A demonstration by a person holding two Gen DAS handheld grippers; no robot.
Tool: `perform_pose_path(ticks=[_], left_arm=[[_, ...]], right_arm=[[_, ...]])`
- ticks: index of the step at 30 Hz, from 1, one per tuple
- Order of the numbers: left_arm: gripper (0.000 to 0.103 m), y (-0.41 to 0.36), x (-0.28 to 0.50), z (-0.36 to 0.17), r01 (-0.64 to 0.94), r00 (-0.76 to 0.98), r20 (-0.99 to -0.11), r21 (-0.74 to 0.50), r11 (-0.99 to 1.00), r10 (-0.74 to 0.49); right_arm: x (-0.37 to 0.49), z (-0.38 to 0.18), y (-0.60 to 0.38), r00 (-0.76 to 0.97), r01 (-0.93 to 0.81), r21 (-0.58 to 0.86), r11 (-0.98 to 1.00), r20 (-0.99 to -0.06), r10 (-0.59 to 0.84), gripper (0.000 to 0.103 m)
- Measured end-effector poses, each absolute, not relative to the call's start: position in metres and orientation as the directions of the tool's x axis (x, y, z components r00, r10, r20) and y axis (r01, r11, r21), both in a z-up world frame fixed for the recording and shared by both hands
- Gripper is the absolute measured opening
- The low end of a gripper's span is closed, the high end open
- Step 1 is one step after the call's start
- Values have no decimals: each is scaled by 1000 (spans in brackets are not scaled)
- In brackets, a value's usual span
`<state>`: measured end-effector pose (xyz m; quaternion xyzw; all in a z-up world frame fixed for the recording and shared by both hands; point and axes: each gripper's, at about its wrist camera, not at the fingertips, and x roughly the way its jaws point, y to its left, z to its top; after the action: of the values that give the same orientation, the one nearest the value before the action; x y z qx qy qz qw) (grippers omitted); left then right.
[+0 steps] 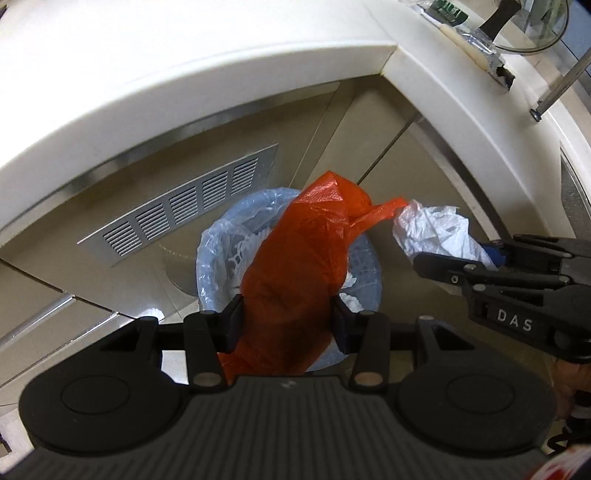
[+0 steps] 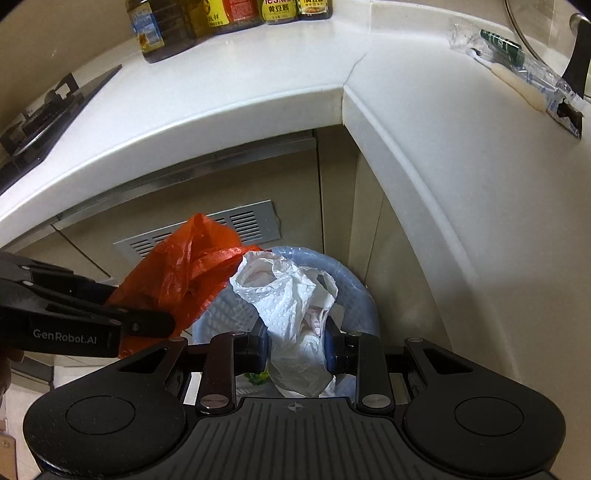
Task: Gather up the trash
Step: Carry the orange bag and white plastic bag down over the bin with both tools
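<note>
My left gripper point(image 1: 287, 325) is shut on an orange plastic bag point(image 1: 306, 258), which hangs over a blue bin point(image 1: 212, 251) lined with clear plastic. The bin stands on the floor in the corner under the counter. My right gripper point(image 2: 297, 347) is shut on a crumpled white plastic bag point(image 2: 291, 306), also above the blue bin point(image 2: 354, 291). In the left wrist view the white bag point(image 1: 432, 229) sits right of the orange one, with the right gripper point(image 1: 458, 269) beside it. The right wrist view has the orange bag point(image 2: 181, 280) and left gripper point(image 2: 147, 325) at its left.
A white L-shaped counter point(image 2: 424, 122) wraps over the bin. Sauce bottles point(image 2: 221, 18) and a hob point(image 2: 40, 122) stand on it, plus a wrapped item point(image 2: 517, 70). A metal vent point(image 1: 177, 210) sits in the beige cabinet front.
</note>
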<state>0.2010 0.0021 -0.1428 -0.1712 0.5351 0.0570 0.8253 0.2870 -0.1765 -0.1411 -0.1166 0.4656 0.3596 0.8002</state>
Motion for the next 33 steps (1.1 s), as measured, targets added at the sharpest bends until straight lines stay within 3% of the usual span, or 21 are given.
perform_pose_path(ticks=[25,33], left_arm=[[44,11,240,-228,-419,355,-930,-254,872,-100],[50,12,253,-251,-430,376,-921,-274,860,-106]], right_arm=[[313,-212,-158,305,-659,104,745,-869,391,29],[319,-231,-159,301,-663,96,742,-873,382,29]])
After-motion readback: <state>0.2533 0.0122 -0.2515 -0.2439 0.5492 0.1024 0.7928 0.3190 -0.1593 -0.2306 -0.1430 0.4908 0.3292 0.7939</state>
